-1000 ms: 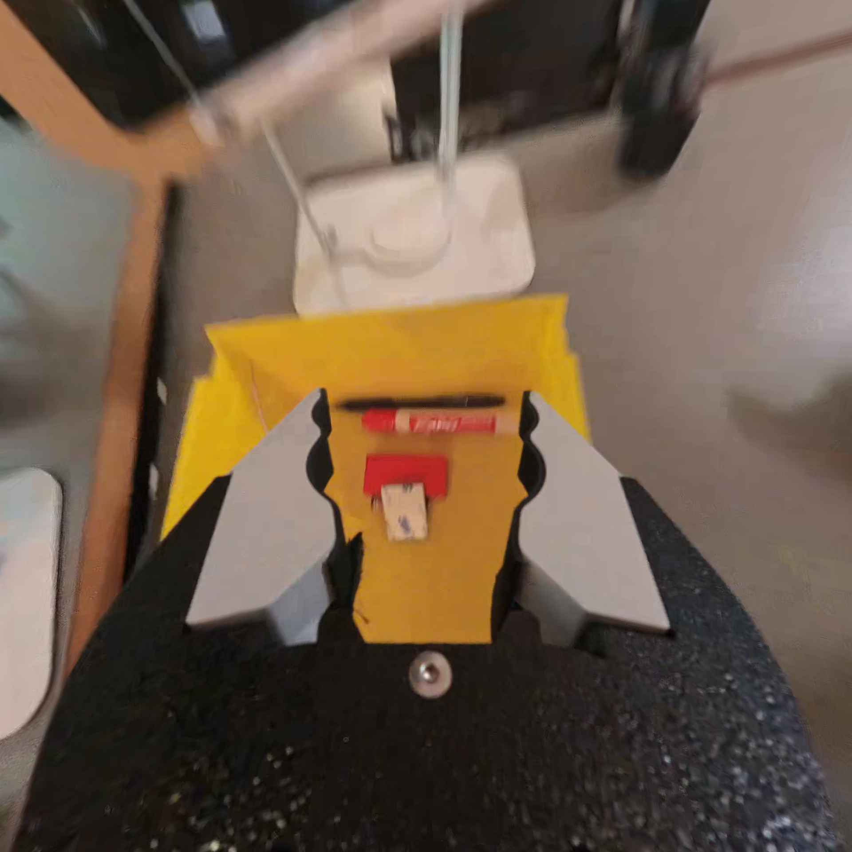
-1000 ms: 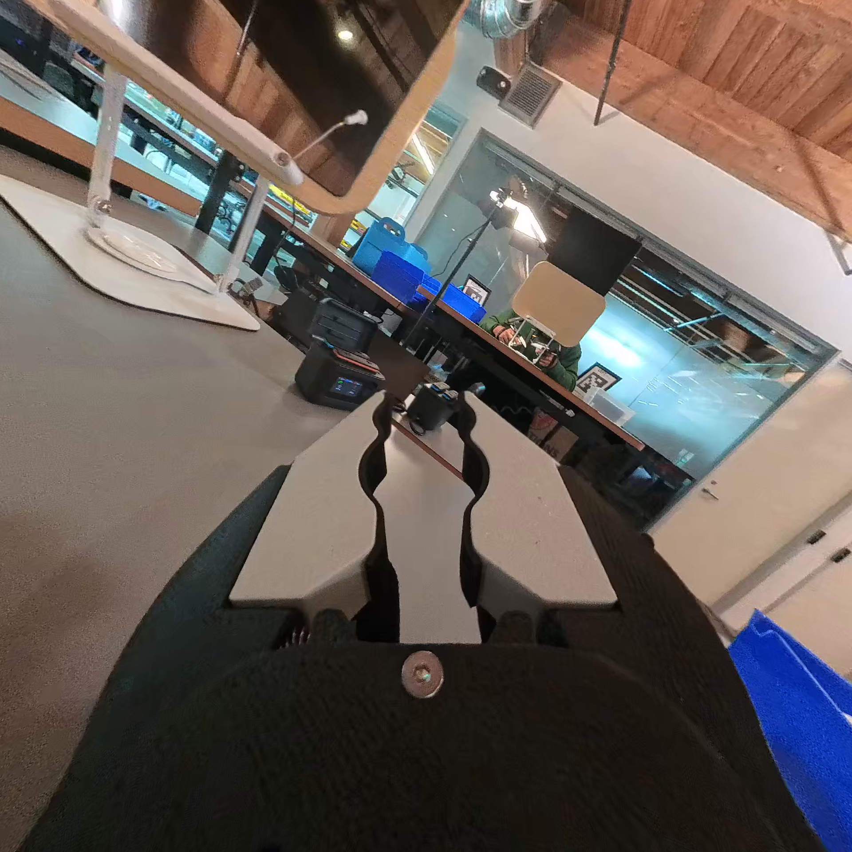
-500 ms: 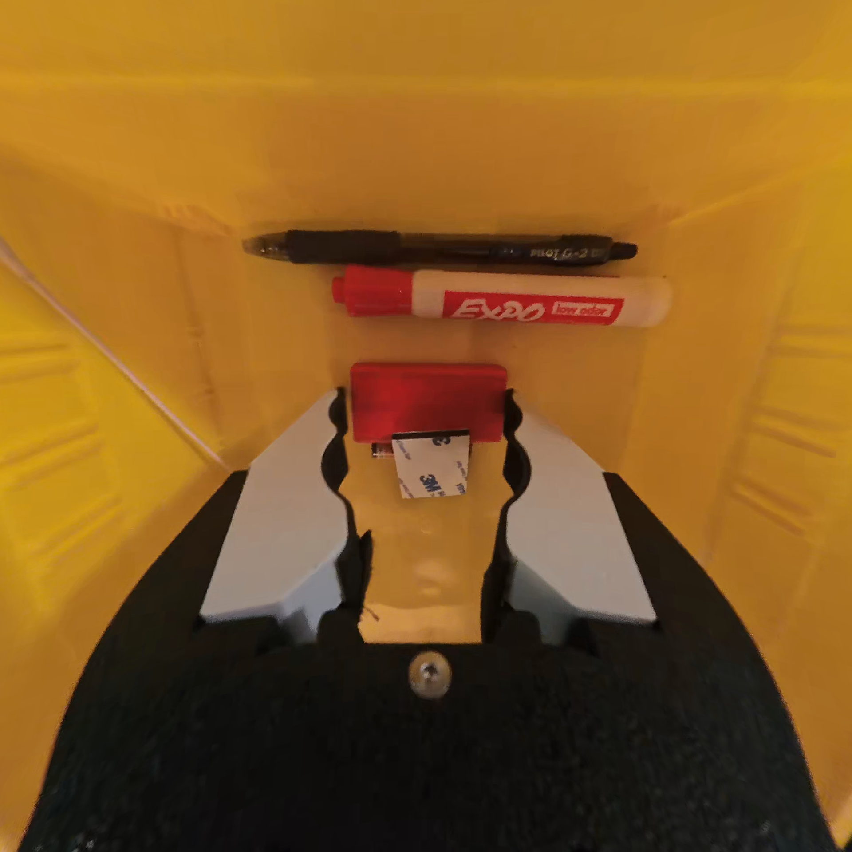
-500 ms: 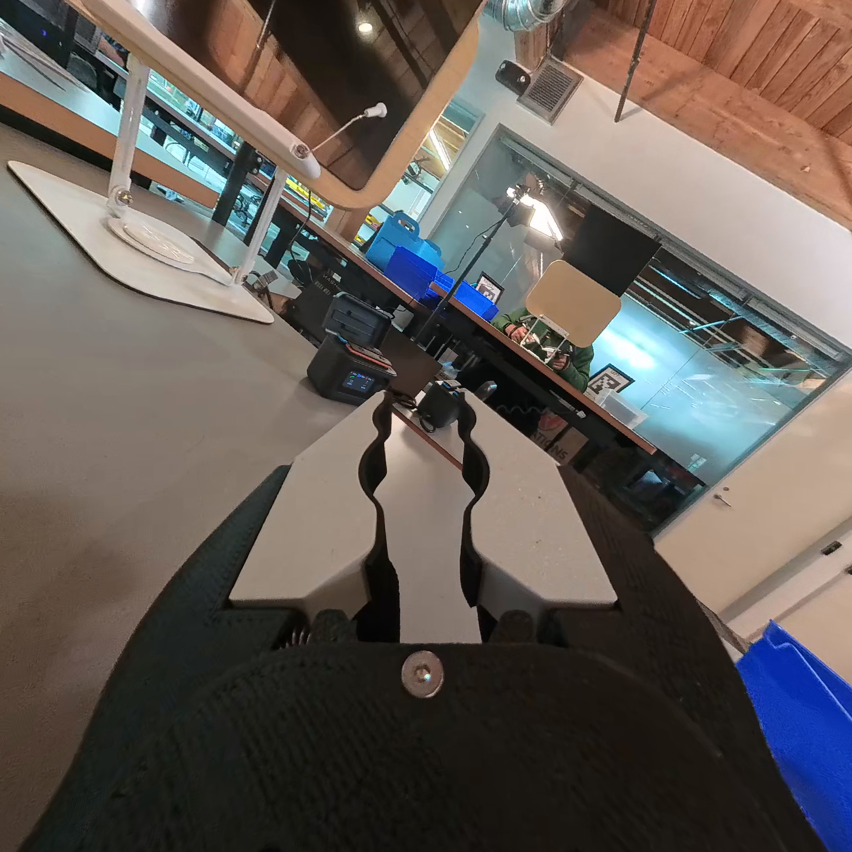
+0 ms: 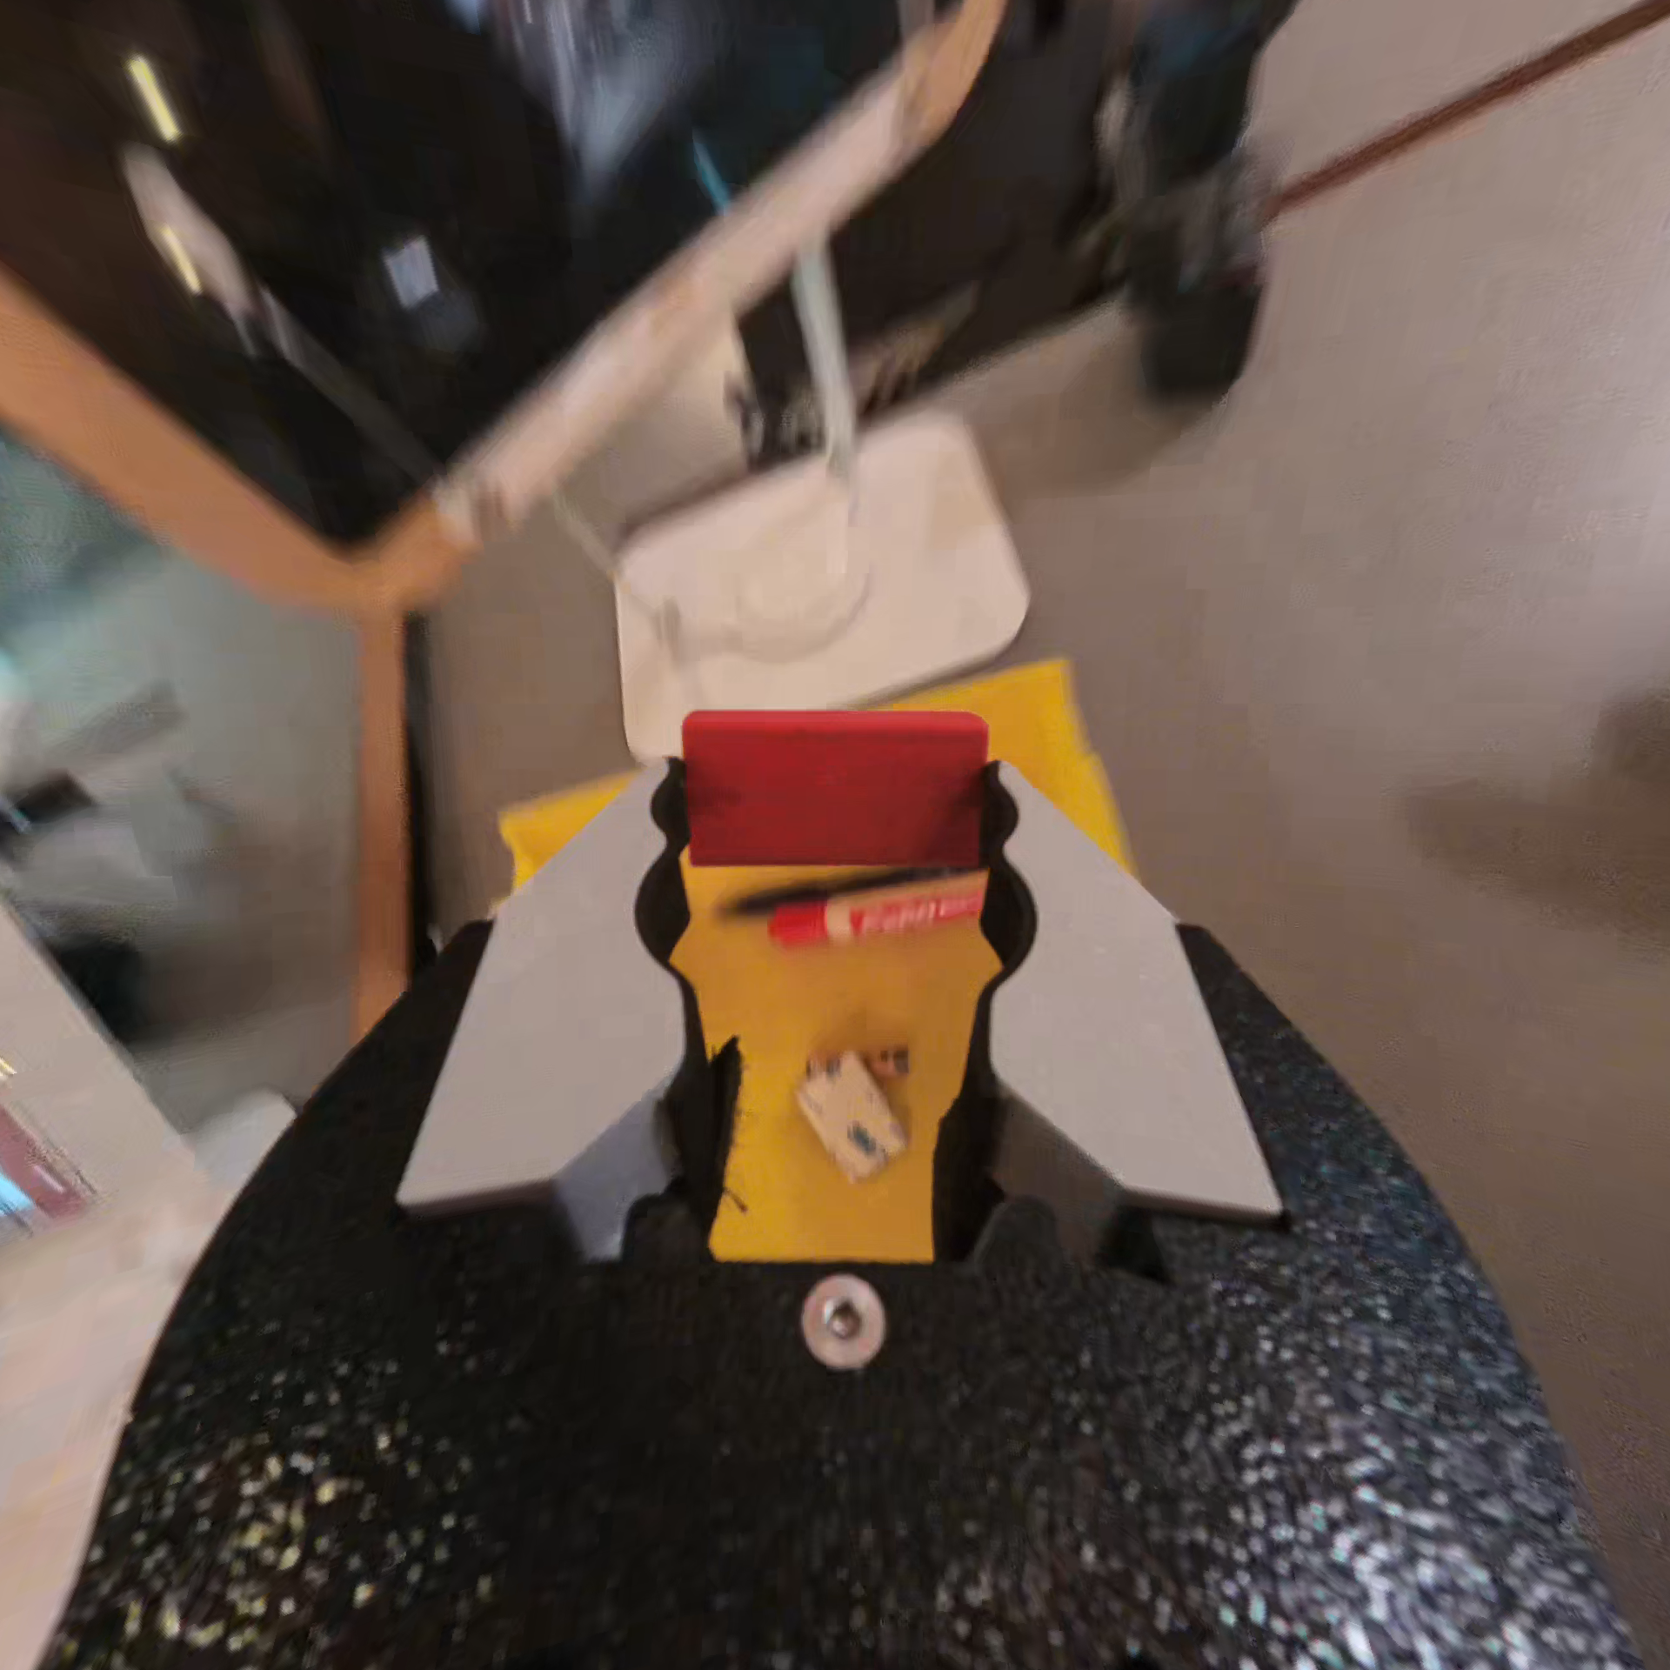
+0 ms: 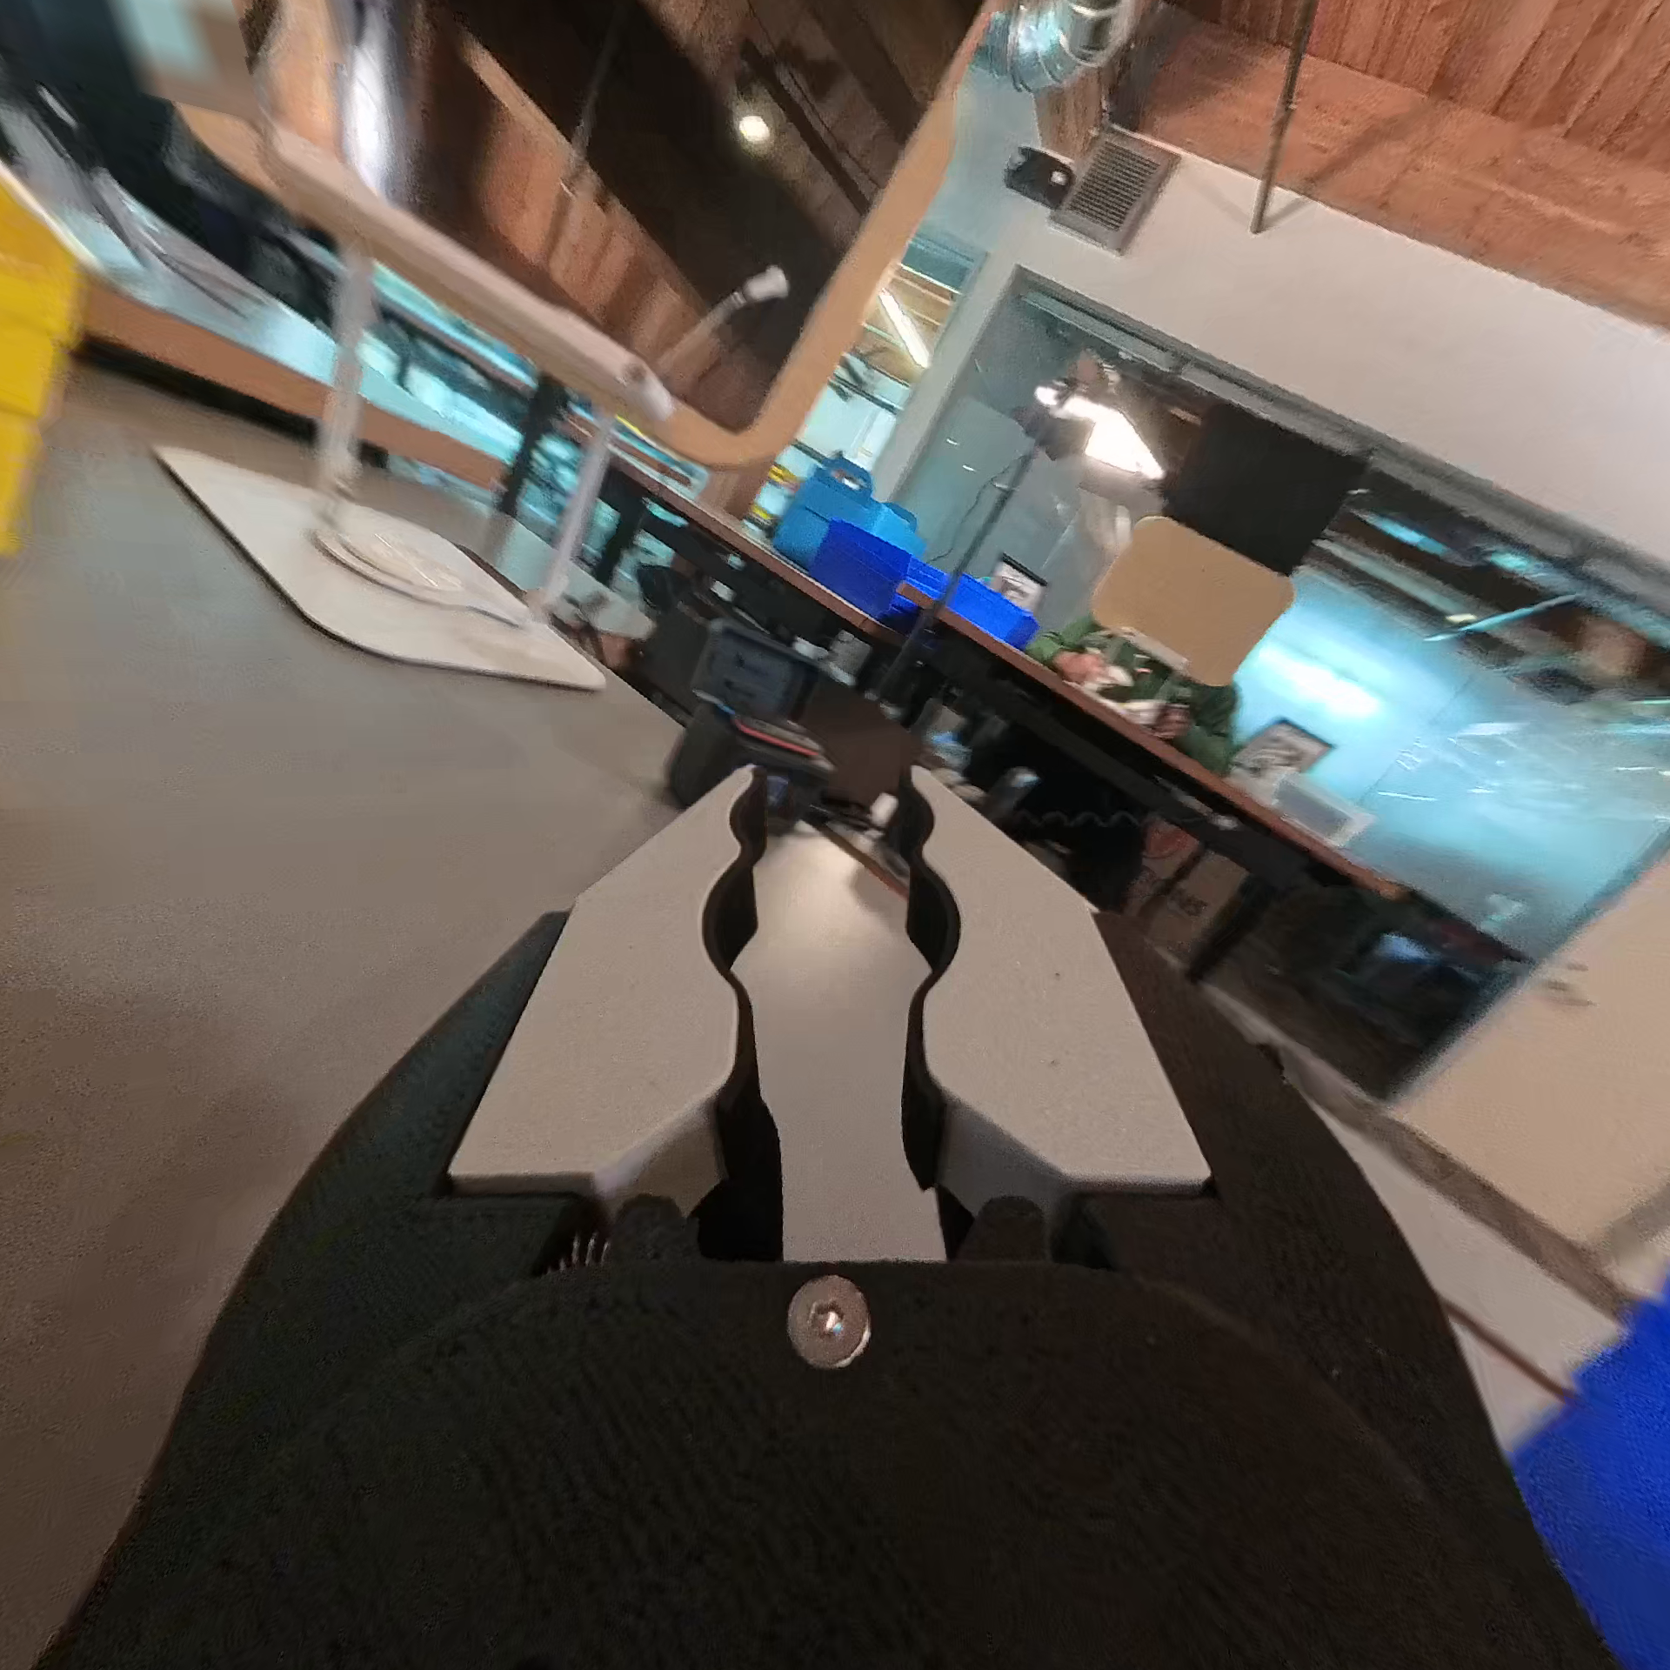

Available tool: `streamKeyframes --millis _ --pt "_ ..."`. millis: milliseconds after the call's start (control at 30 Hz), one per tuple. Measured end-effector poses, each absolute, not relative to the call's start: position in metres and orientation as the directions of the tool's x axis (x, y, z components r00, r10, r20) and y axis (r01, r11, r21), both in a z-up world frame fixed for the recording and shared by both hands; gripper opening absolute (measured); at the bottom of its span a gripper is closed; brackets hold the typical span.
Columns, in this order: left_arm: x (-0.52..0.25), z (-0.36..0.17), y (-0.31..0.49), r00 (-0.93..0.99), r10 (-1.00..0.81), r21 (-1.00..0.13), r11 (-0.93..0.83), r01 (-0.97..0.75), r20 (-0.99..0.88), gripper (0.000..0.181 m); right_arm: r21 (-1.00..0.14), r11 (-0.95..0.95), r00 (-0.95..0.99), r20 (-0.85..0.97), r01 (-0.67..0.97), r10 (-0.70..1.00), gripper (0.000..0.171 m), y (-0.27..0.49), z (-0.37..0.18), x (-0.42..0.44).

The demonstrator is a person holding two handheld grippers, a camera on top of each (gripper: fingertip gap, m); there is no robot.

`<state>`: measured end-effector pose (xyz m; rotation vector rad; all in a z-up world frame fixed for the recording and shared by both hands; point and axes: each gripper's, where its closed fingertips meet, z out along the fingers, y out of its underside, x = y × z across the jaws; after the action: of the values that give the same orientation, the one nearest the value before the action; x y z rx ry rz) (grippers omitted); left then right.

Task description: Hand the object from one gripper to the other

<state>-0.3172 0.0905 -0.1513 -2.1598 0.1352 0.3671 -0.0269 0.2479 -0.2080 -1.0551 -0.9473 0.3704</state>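
My left gripper (image 5: 833, 779) is shut on a flat red block (image 5: 833, 786), held between the fingertips above a yellow bin (image 5: 822, 994). In the bin below lie a red marker (image 5: 881, 917), a black pen (image 5: 840, 890) and a small white adhesive pad (image 5: 851, 1116). My right gripper (image 6: 830, 795) is open and empty, low over the grey table (image 6: 226, 858), pointing toward the far side of the room. The red block does not show in the right wrist view.
A white lamp base (image 5: 818, 587) stands just beyond the bin; it also shows in the right wrist view (image 6: 379, 560). The yellow bin's edge (image 6: 27, 361) is at the far left. A blue bin (image 6: 1609, 1482) sits at lower right. A seated person (image 6: 1148, 696) is far off.
My left gripper closed on the red block and lifted it out of the yellow bin; the adhesive pad stayed behind. My right gripper swung slightly, staying open.
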Motion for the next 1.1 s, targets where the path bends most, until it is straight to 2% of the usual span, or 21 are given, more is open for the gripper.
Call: streamKeyframes --millis 33,100,167,233,300,500,533,600,633,667,733,767,833,867,900,967,1033,1100 --pt "-0.293 -0.133 0.094 0.920 0.002 -0.794 -0.505 -0.337 -0.392 0.063 -0.893 0.438 0.514 0.424 0.101 0.746 0.028 0.237 -0.206 -0.033" --pt "-0.242 -0.115 0.100 0.827 -0.071 -0.748 -0.388 -0.538 -0.558 0.063 -0.961 0.275 0.334 0.252 -0.022 0.908 0.028 0.208 -0.203 -0.045" --pt "-0.190 -0.121 0.109 0.699 -0.159 -0.645 -0.286 -0.709 -0.698 0.063 -0.998 0.021 0.118 0.014 -0.054 0.993 0.033 0.179 -0.199 -0.054" --pt "-0.144 -0.140 0.121 0.569 -0.226 -0.534 -0.199 -0.821 -0.791 0.063 -0.980 -0.195 -0.036 -0.194 -0.043 0.980 0.044 0.158 -0.190 -0.058" --pt "-0.106 -0.162 0.132 0.458 -0.275 -0.442 -0.120 -0.889 -0.846 0.063 -0.951 -0.305 -0.107 -0.300 -0.041 0.948 0.047 0.149 -0.182 -0.057" --pt "-0.048 -0.204 0.161 0.240 -0.323 -0.254 0.000 -0.967 -0.916 0.063 -0.938 -0.331 -0.075 -0.339 0.099 0.938 0.043 0.146 -0.197 -0.059" --pt "-0.042 -0.205 0.164 0.234 -0.321 -0.254 0.020 -0.967 -0.918 0.063 -0.938 -0.320 -0.055 -0.330 0.132 0.943 0.041 0.148 -0.203 -0.059" --pt "-0.036 -0.208 0.170 0.275 -0.333 -0.301 0.029 -0.953 -0.902 0.064 -0.945 -0.286 -0.042 -0.296 0.159 0.954 0.015 0.152 -0.210 -0.056" --pt "-0.035 -0.211 0.172 0.331 -0.353 -0.362 0.023 -0.932 -0.875 0.063 -0.948 -0.269 -0.022 -0.277 0.167 0.961 0.015 0.156 -0.212 -0.054" --pt "-0.034 -0.216 0.174 0.417 -0.398 -0.449 -0.013 -0.894 -0.817 0.065 -0.958 -0.230 0.008 -0.232 0.174 0.973 0.015 0.163 -0.214 -0.052" --pt "-0.038 -0.231 0.177 0.619 -0.498 -0.633 -0.167 -0.756 -0.607 0.092 -0.981 -0.089 0.107 -0.072 0.170 0.992 0.015 0.184 -0.216 -0.043" --pt "-0.039 -0.235 0.177 0.697 -0.530 -0.714 -0.222 -0.664 -0.484 0.097 -0.986 0.001 0.169 0.030 0.168 0.985 0.015 0.196 -0.215 -0.037" --pt "-0.037 -0.232 0.179 0.799 -0.564 -0.865 -0.274 -0.420 -0.210 0.093 -0.953 0.255 0.294 0.294 0.166 0.909 0.015 0.215 -0.206 -0.023" --pt "-0.034 -0.230 0.180 0.812 -0.583 -0.911 -0.319 -0.263 -0.030 0.092 -0.899 0.394 0.359 0.437 0.190 0.825 0.015 0.222 -0.201 -0.015" --pt "-0.030 -0.226 0.180 0.781 -0.604 -0.921 -0.376 -0.103 0.160 0.092 -0.813 0.532 0.410 0.579 0.236 0.705 0.015 0.227 -0.196 -0.008" --pt "-0.023 -0.215 0.179 0.626 -0.625 -0.862 -0.481 0.161 0.466 0.090 -0.552 0.750 0.437 0.812 0.364 0.386 0.015 0.227 -0.188 0.003" --pt "-0.016 -0.208 0.178 0.446 -0.626 -0.766 -0.567 0.302 0.639 0.082 -0.285 0.831 0.369 0.923 0.477 0.105 0.015 0.222 -0.188 0.006" --pt "-0.009 -0.211 0.179 0.330 -0.597 -0.682 -0.639 0.355 0.731 0.071 -0.085 0.844 0.292 0.952 0.530 -0.087 0.015 0.214 -0.189 0.002"
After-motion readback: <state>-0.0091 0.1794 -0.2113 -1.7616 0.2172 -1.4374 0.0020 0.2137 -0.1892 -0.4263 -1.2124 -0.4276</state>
